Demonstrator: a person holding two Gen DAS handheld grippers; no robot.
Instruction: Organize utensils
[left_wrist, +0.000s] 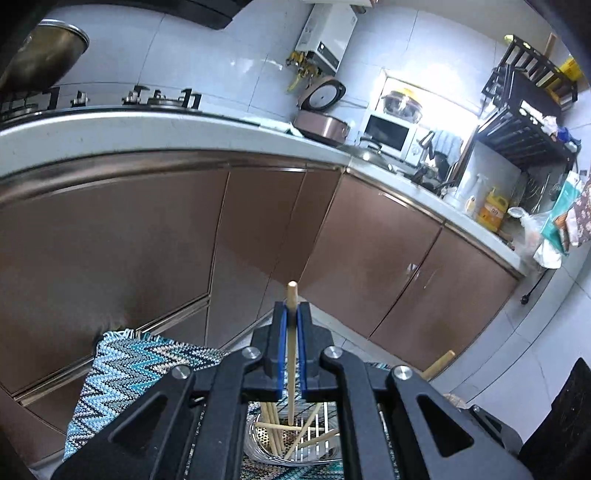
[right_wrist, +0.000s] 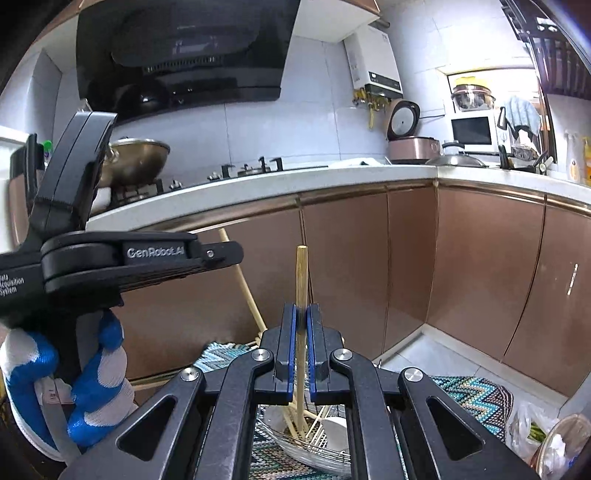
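**Two chopsticks pinched, a loose heap below**

My left tongs (left_wrist: 291, 314) are clamped on one chopstick (left_wrist: 292, 354), held upright, its tip poking above the pads and its lower end hanging over the basket (left_wrist: 258, 446). My right tongs (right_wrist: 301, 321) grip a second chopstick (right_wrist: 301, 280) the same way, over the same wire basket, which sits on a zigzag cloth (left_wrist: 122, 373).

I think the main risk is slip: each stick is held by a narrow pinch, so a tilt or a loosened squeeze could let it pivot or drop outside the basket. The two tongs work close together over one spot, so they could knock each other. A lowered stick could also jam on the crossed ones.

Count: two tongs, two held chopsticks, one basket, one white bowl (right_wrist: 334, 430) in it. The loose chopsticks (left_wrist: 275, 430) lie crossed; I make out roughly five or six, not surely.
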